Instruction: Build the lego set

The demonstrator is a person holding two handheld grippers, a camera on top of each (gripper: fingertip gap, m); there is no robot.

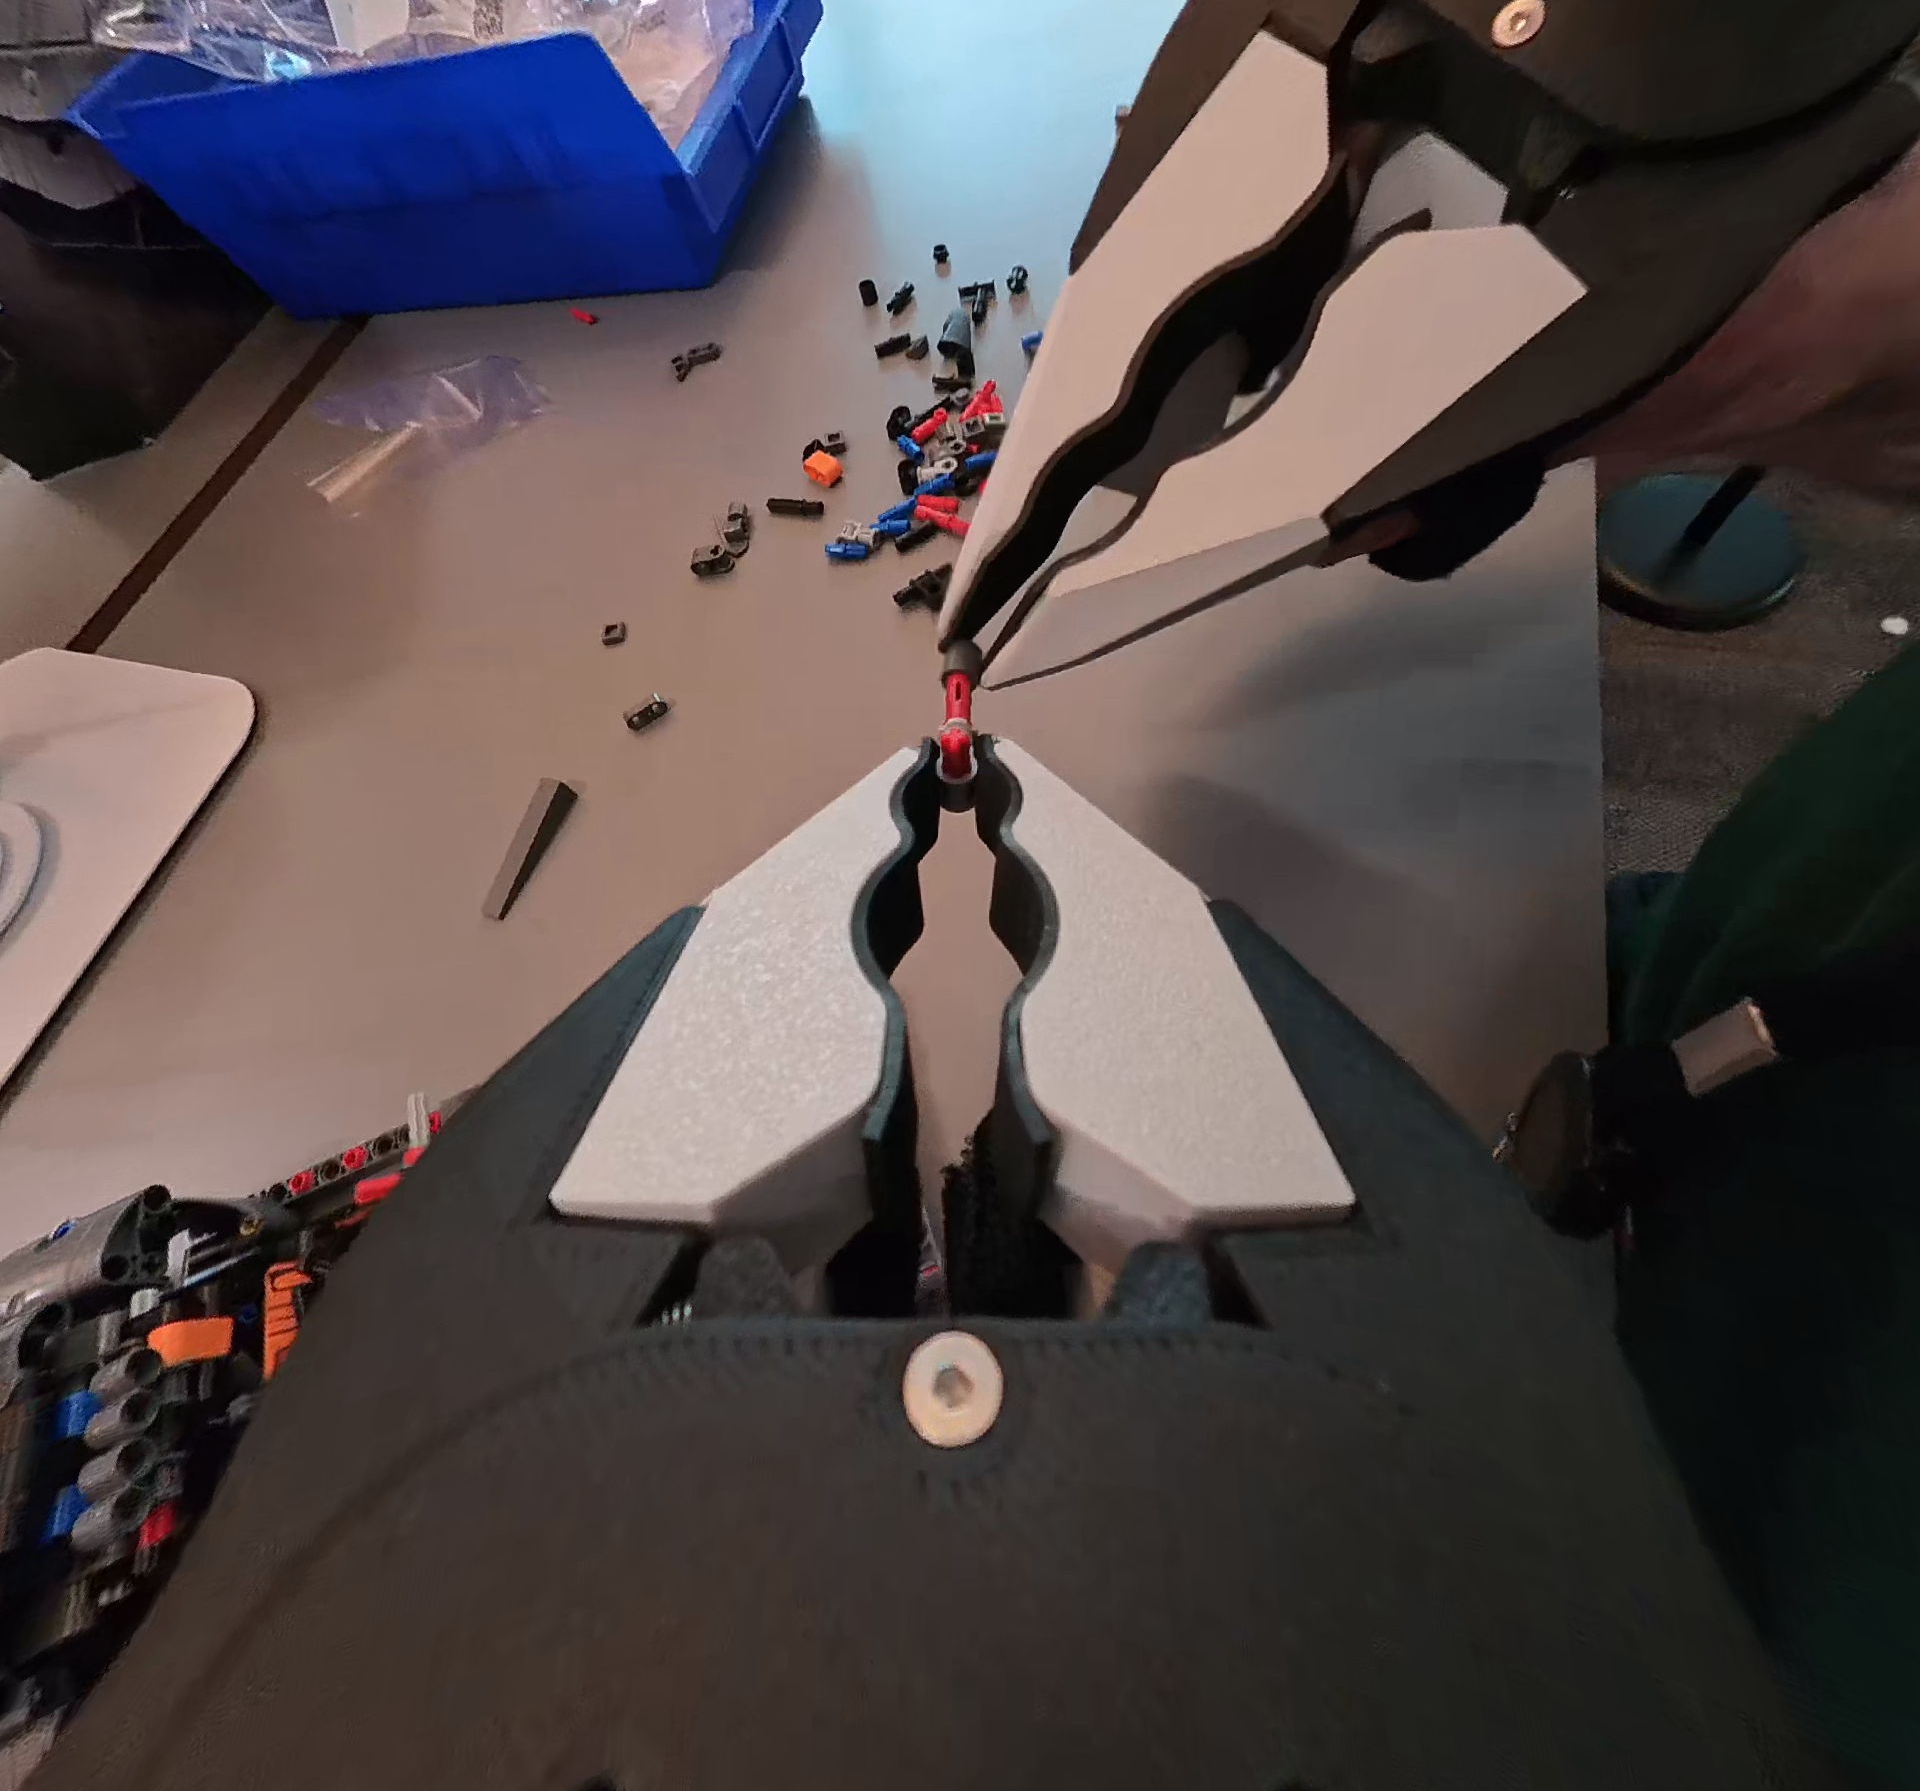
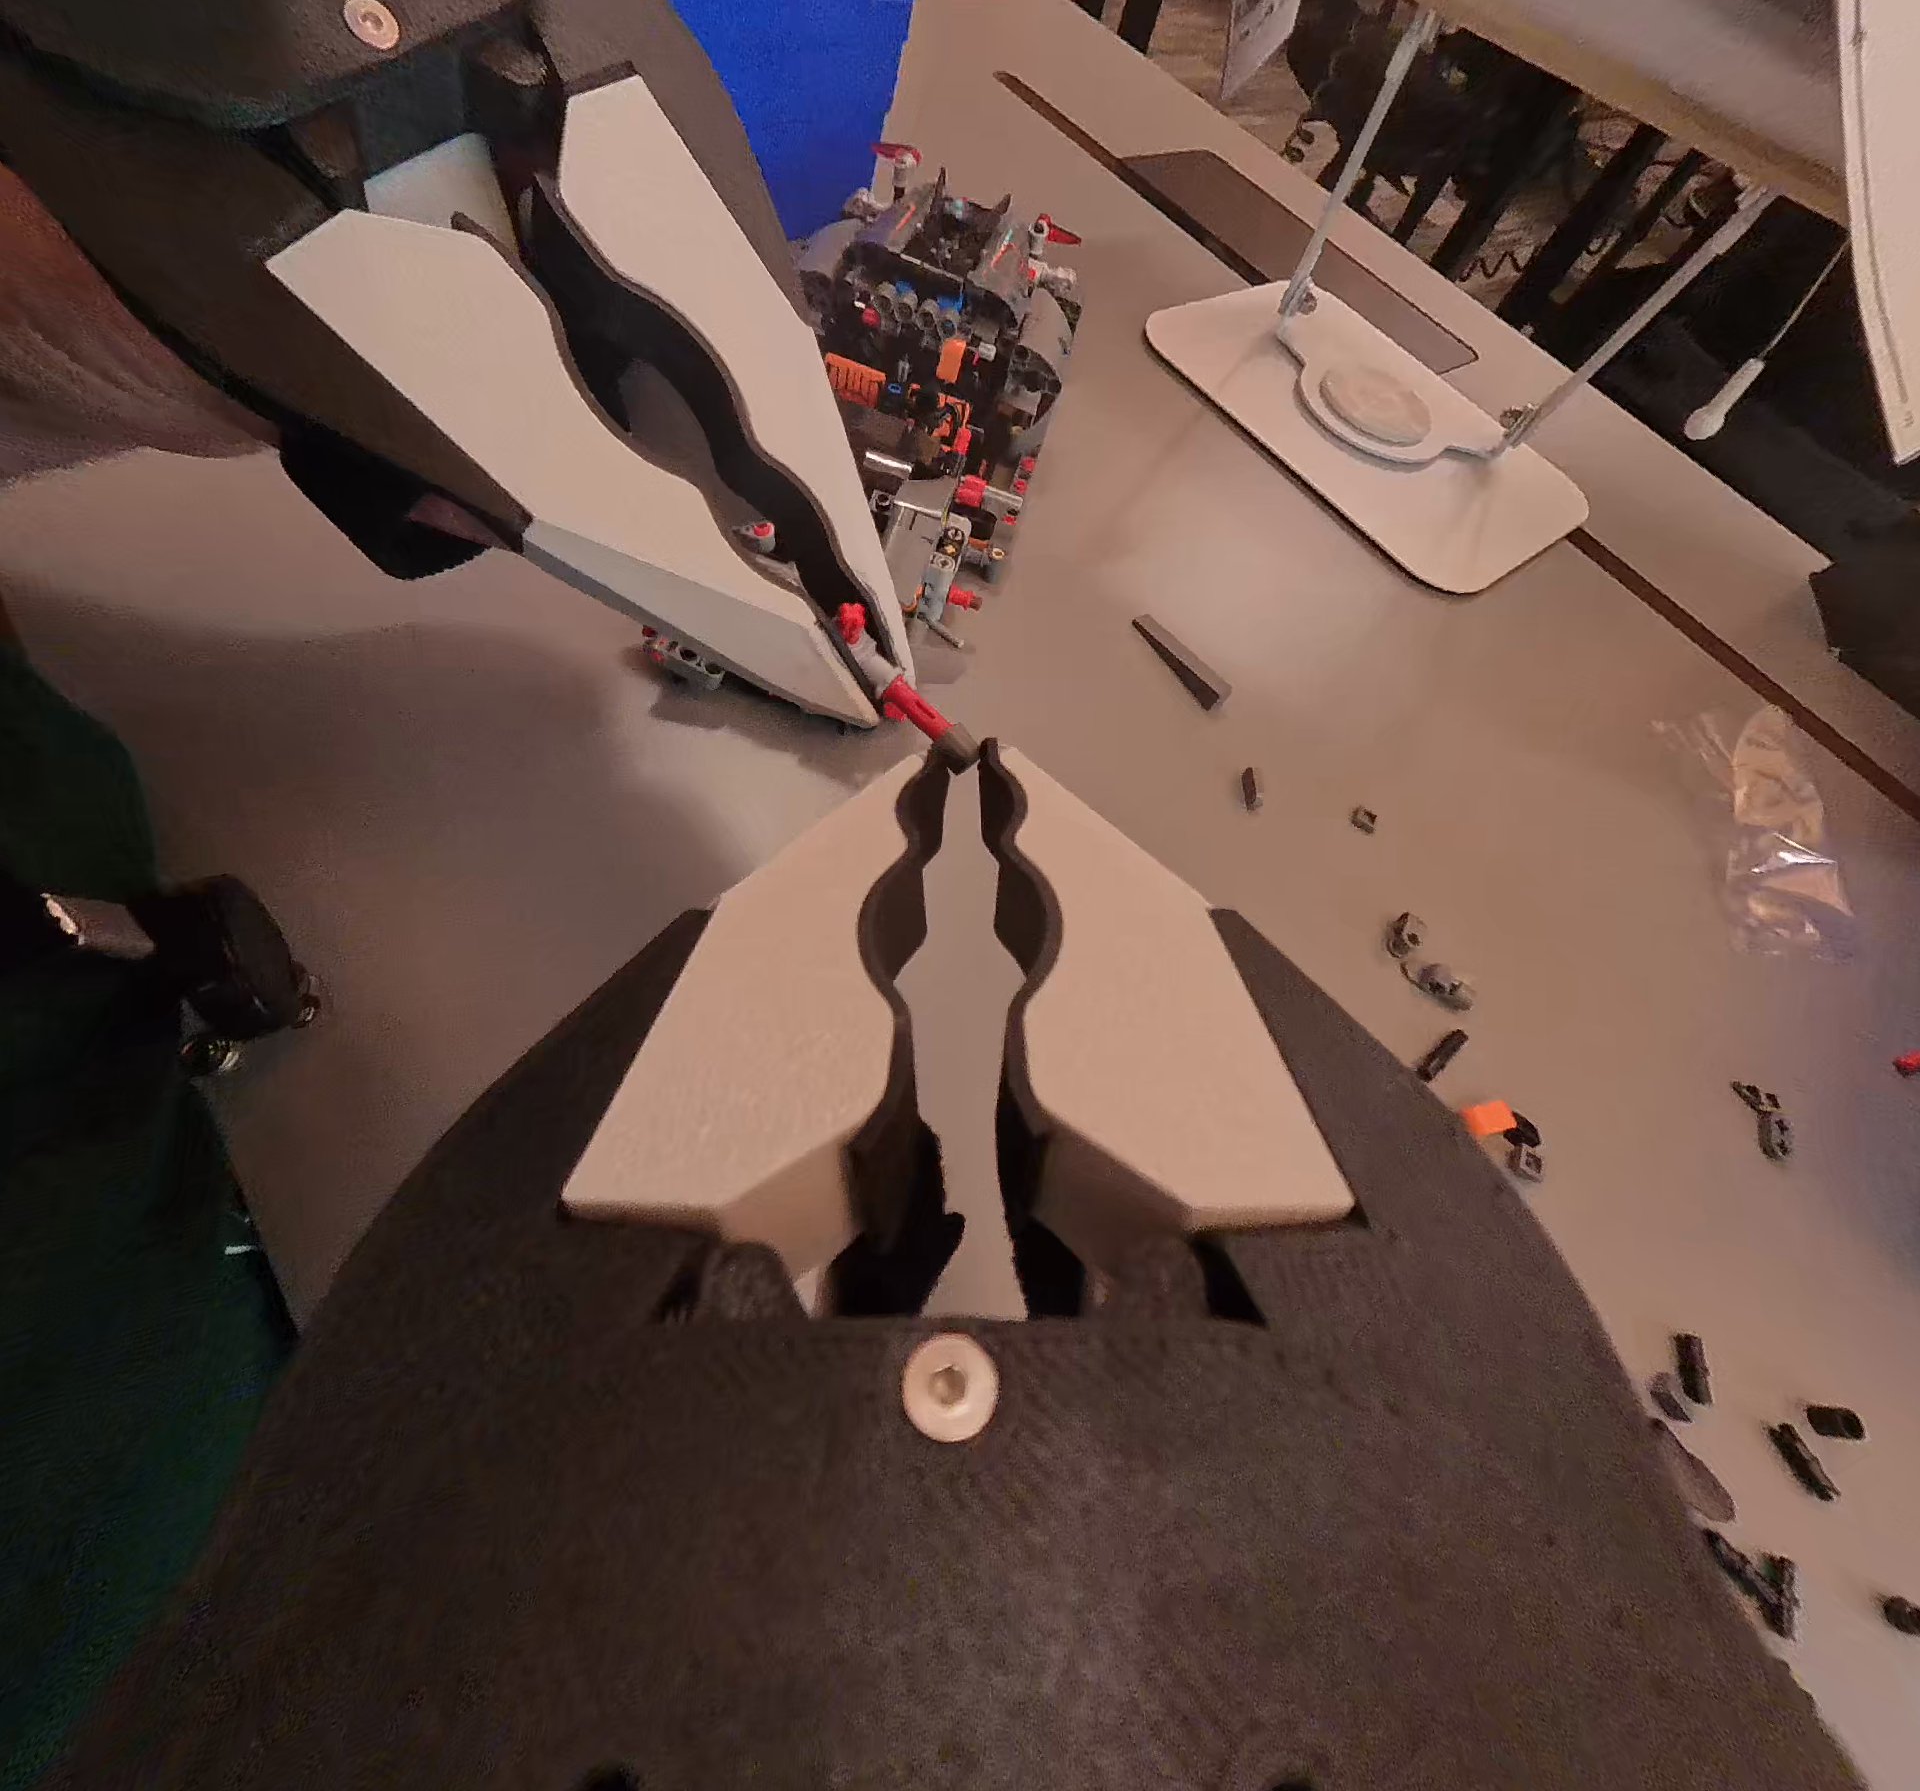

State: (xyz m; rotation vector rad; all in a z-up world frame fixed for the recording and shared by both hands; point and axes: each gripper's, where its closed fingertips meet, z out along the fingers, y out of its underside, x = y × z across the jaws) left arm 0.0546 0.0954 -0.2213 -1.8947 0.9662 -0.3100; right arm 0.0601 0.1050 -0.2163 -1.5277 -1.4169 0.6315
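- A small grey bush (image 2: 957,750) is pinched at the very tips of the right gripper (image 2: 961,754), whose jaws are nearly closed around it.
- A red axle pin (image 1: 955,715) with a grey collar is clamped in the tips of the left gripper (image 1: 957,773); its free end is met by the bush, held clear above the table (image 1: 1299,806).
- The joining of these two pieces is judged to be in hand; whether the bush is fully seated cannot be told.
- A large, dense part-built model (image 2: 951,370) is seen standing toward the table's far side beside the blue bin (image 1: 436,152), so much work looks done.
- Many loose pieces (image 1: 925,463) are left scattered mid-table, so plenty is judged to remain.
- A dark wedge piece (image 1: 528,846) lies unused, apart from the pile.
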